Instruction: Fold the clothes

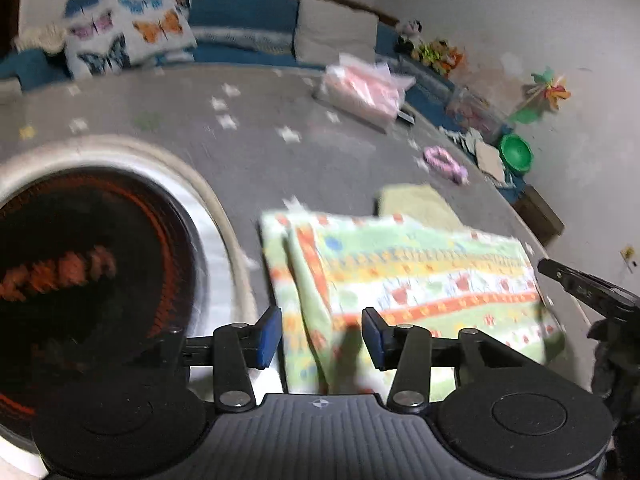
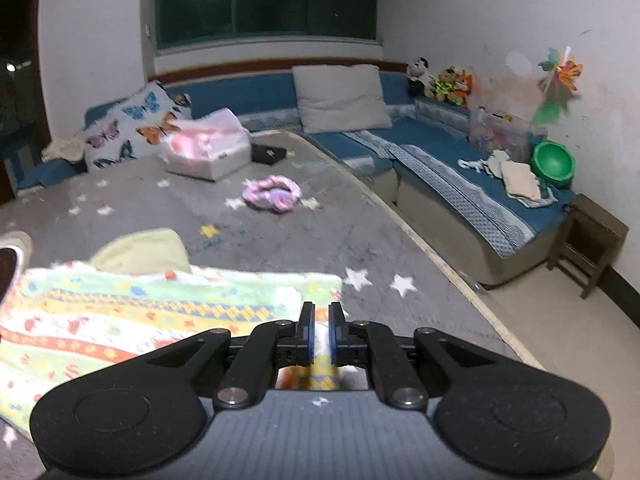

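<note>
Looking along the left gripper point(image 1: 322, 338), one patterned cloth point(image 1: 404, 280) lies folded on the grey star-print mat point(image 1: 224, 160), beside a round dark basin point(image 1: 92, 280); one yellow-green cloth point(image 1: 416, 204) lies just behind it and one purple ring point(image 1: 444, 162) farther off. The jaws stand apart, over the cloth's near edge, pads clear of it. From the right wrist, the right gripper point(image 2: 321, 338) has its jaws nearly together, pinching the cloth's corner. One pink-filled bag point(image 2: 206, 144) and one green bowl point(image 2: 554, 164) sit beyond.

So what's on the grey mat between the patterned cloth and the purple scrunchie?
A pale yellow-green cloth, tucked partly under the patterned cloth; beyond, bare mat up to the scrunchie. Right wrist view.
</note>
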